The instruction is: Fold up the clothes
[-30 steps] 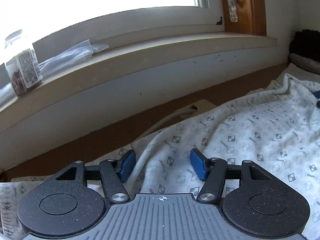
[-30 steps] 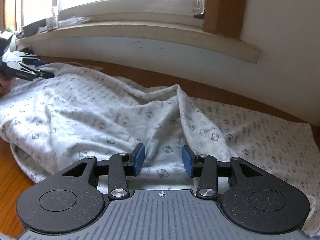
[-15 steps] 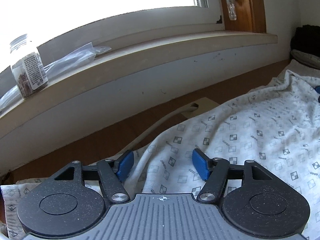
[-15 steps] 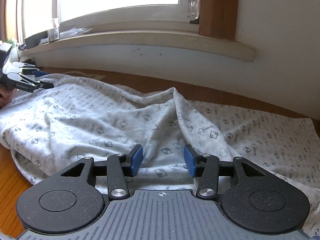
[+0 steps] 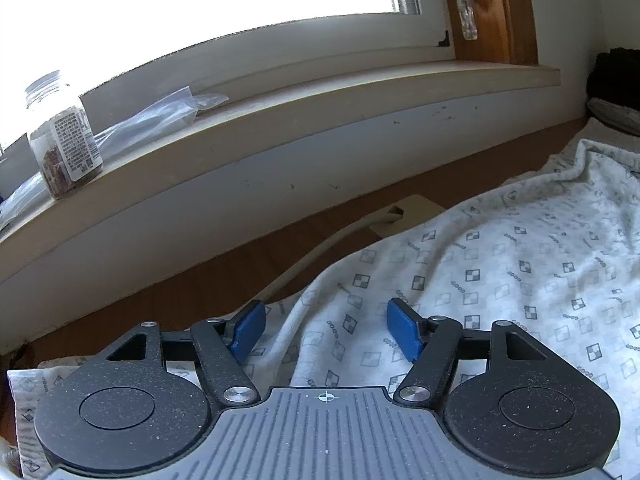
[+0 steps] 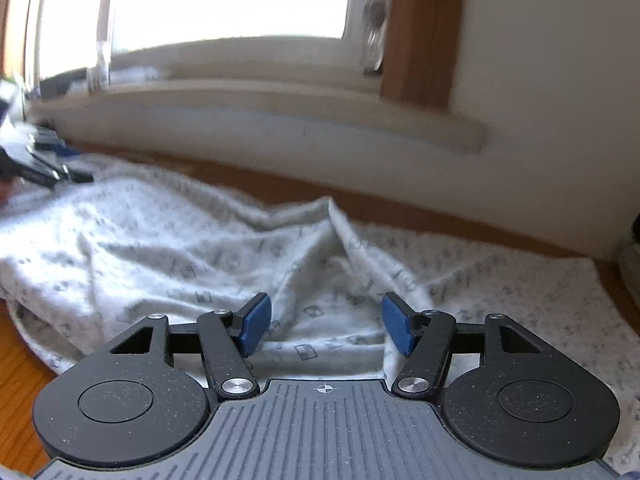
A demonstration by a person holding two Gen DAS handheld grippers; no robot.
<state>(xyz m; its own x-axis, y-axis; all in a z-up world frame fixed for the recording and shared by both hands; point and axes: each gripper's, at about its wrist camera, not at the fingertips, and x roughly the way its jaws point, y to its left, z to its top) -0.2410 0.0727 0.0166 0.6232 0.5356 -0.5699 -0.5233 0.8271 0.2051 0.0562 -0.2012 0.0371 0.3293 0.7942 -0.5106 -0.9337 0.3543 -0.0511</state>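
A white garment (image 5: 500,264) printed with small grey squares lies rumpled on the wooden table (image 5: 224,280). My left gripper (image 5: 326,330) is open just above the garment's edge, a fold of cloth running between its blue pads (image 5: 402,334) without being pinched. In the blurred right wrist view the same garment (image 6: 168,248) spreads leftward with a raised ridge in its middle. My right gripper (image 6: 326,328) is open over the cloth's near side. The left gripper (image 6: 44,168) shows small at the far left of that view.
A window sill (image 5: 280,108) runs along the wall behind the table, with a glass jar (image 5: 64,136) and a clear plastic bag (image 5: 160,114) on it. A white cable and beige pad (image 5: 400,216) lie by the cloth's edge. Dark items (image 5: 616,80) sit at far right.
Both grippers have opened wider. The right wrist view has shifted and blurred as that gripper moves. The left gripper has slid slightly along the cloth's edge.
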